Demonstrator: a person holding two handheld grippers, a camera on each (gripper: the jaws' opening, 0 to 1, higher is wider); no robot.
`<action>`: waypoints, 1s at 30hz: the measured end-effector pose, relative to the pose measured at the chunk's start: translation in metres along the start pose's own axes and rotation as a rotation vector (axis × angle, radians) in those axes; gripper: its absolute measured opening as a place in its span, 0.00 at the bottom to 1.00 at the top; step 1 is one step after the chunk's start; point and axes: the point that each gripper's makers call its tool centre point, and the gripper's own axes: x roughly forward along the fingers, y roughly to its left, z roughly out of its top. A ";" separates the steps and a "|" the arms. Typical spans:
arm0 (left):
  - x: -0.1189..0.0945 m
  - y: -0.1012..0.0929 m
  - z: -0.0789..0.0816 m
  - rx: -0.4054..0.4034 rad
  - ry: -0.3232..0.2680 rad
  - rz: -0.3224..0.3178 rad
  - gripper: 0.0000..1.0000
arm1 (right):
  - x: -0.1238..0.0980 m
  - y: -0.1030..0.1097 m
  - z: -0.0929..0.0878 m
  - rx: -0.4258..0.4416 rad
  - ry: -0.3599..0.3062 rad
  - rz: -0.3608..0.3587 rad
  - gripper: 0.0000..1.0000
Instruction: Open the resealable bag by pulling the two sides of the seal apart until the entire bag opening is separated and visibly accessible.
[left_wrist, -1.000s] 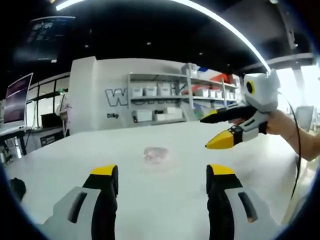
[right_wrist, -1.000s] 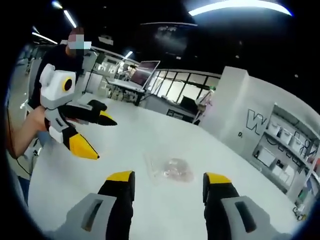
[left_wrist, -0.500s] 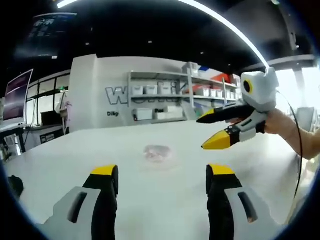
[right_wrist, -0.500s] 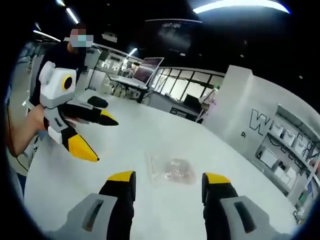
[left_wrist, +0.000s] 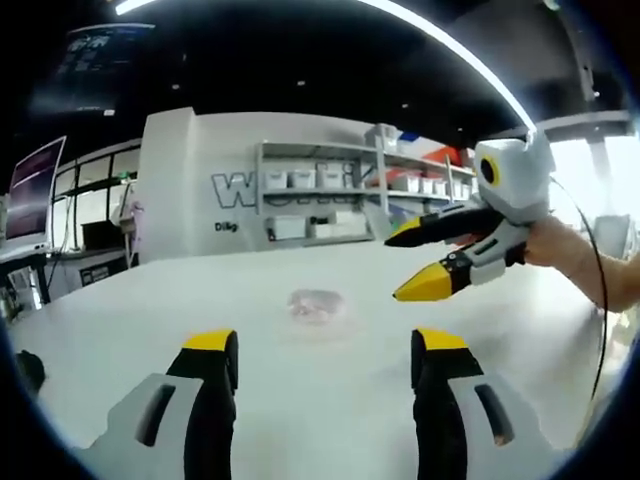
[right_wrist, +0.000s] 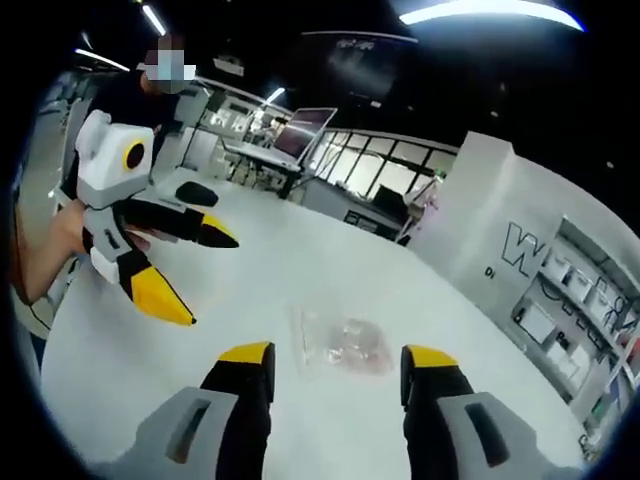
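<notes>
Workshop hall, dark ceiling with strip lights; white wall with lettering and a shelving unit (left_wrist: 330, 195) of storage bins across the upper middle of the left gripper view; glazed partitions and monitors in the upper middle of the right gripper view.

Desk (left_wrist: 300, 390): large, white, filling the lower half of both views.

Person: hand and forearm at the right edge of the left gripper view, torso at upper left of the right gripper view.

Right gripper (left_wrist: 408, 262): held above the desk at centre right of the left gripper view, jaws spread, holding nothing. Its own jaws rise apart from the bottom of the right gripper view.

Left gripper (right_wrist: 210, 275): at centre left of the right gripper view, jaws parted, empty, above the desk.

Resealable bag (right_wrist: 342, 342): small, clear, with pale contents, lying flat on the desk, centre of both views (left_wrist: 316, 305), just beyond each view's own jaws, touched by neither.

Progress: none judged done; whether the seal is closed is too small to tell. Gripping both seal sides and pulling apart remain.
</notes>
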 end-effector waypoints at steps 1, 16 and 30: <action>0.000 0.000 0.000 0.001 0.000 0.000 0.70 | 0.001 0.000 0.000 -0.002 0.001 0.002 0.49; 0.000 0.002 0.002 0.007 -0.006 0.008 0.70 | 0.018 0.007 -0.001 -0.126 0.052 0.047 0.40; -0.002 0.006 0.001 0.011 -0.003 0.021 0.70 | 0.030 0.008 -0.010 -0.166 0.091 0.057 0.37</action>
